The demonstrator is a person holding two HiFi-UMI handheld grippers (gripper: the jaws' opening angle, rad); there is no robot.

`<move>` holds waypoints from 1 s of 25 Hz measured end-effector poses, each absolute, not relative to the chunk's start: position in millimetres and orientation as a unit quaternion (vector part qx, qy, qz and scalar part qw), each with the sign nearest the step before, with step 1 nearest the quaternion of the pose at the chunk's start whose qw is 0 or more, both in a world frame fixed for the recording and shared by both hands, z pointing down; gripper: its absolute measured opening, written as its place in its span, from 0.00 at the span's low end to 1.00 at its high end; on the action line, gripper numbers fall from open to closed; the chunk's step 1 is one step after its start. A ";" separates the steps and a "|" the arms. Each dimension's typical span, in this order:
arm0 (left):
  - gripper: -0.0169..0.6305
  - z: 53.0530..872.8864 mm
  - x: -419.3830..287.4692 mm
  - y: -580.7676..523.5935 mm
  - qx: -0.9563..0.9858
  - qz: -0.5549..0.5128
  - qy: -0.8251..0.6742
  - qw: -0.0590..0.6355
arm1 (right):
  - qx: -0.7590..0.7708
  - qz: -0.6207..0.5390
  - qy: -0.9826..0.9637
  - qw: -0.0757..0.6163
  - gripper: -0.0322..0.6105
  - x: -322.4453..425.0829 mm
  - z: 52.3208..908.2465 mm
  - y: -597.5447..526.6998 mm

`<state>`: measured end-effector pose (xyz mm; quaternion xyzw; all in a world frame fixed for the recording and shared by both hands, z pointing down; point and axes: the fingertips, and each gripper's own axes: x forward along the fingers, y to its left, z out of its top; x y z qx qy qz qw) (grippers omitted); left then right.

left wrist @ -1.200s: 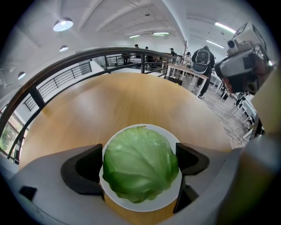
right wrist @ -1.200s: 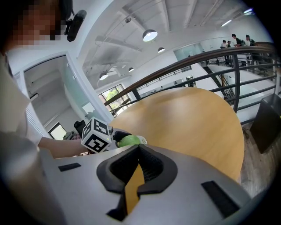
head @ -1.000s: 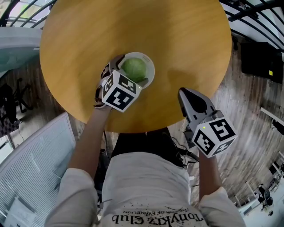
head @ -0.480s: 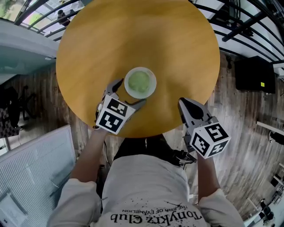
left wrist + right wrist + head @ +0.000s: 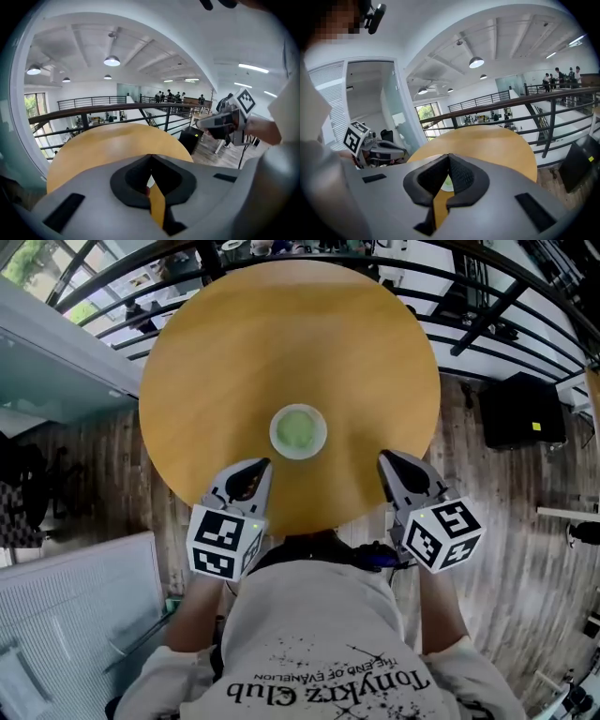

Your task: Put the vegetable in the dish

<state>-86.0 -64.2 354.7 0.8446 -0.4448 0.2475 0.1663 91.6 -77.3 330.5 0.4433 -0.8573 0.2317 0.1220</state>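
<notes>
Head view: the green vegetable [image 5: 298, 428] lies in the white dish [image 5: 320, 441] at the middle of the round wooden table [image 5: 281, 343]. My left gripper [image 5: 253, 468] and right gripper [image 5: 386, 461] hover at the table's lower edge, clear of the dish. Left gripper view: my jaws have just closed, tip to tip, on nothing. Right gripper view: my jaws are clenched and empty.
</notes>
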 end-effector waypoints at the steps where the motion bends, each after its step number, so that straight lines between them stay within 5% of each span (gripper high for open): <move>1: 0.06 356.0 -85.9 -58.9 0.844 0.259 -0.443 0.157 | 0.452 0.227 -0.855 0.119 0.08 92.8 324.9 -77.6; 25: 0.06 365.1 -99.3 -7.7 0.836 0.264 -0.445 0.184 | 0.423 0.216 -0.871 0.125 0.08 51.4 311.4 -36.5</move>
